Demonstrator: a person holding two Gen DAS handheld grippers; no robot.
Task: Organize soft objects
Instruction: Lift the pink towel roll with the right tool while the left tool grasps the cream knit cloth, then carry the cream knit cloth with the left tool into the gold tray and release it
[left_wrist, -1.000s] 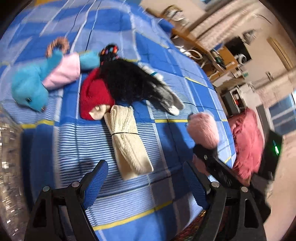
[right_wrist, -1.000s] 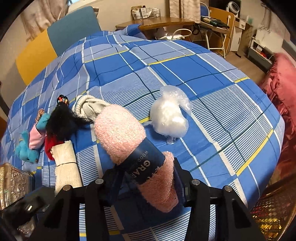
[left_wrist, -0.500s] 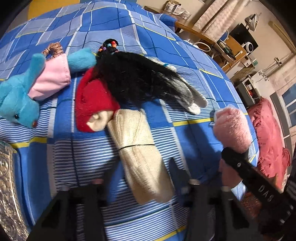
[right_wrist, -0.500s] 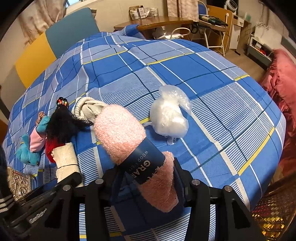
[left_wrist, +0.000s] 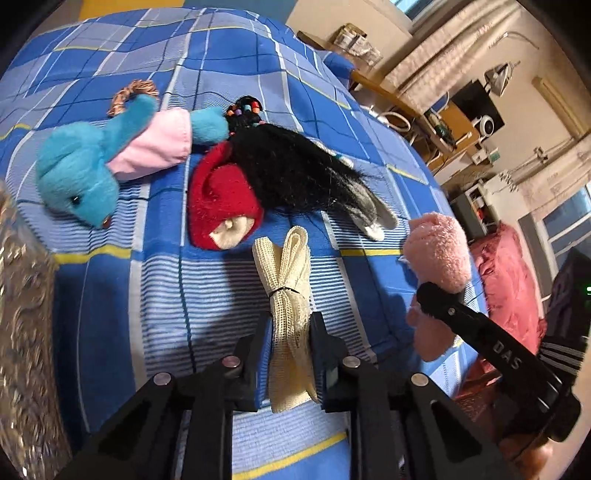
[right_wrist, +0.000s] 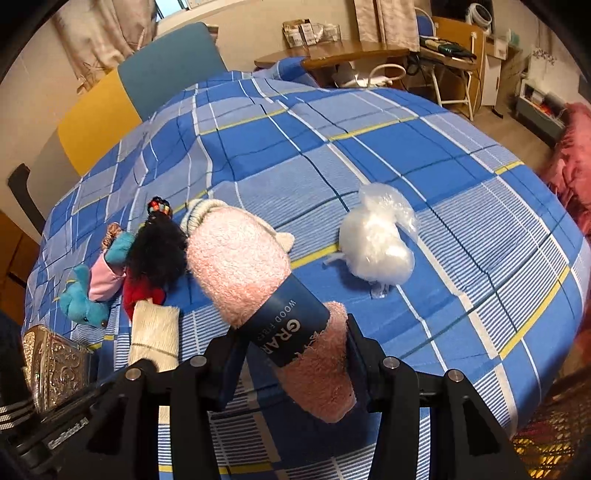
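My left gripper (left_wrist: 290, 332) is shut on a cream mesh cloth roll (left_wrist: 288, 273) lying on the blue plaid bed cover (left_wrist: 155, 295). My right gripper (right_wrist: 291, 350) is shut on a pink yarn skein with a dark label (right_wrist: 258, 280) and holds it above the bed; the skein also shows in the left wrist view (left_wrist: 437, 254). Behind the roll lie a red plush piece (left_wrist: 221, 206), a black hair wig (left_wrist: 291, 170) and a blue plush toy in pink (left_wrist: 103, 170). The roll shows in the right wrist view (right_wrist: 153, 338).
A clear bag of white stuffing (right_wrist: 376, 247) lies on the bed to the right. An ornate silver box (right_wrist: 55, 362) stands at the bed's left front, also seen in the left wrist view (left_wrist: 26, 332). A pink cushion (left_wrist: 513, 295), desks and chairs stand beyond the bed.
My left gripper moved forward over the cream roll and shut on it. The right gripper kept holding the pink skein almost still.
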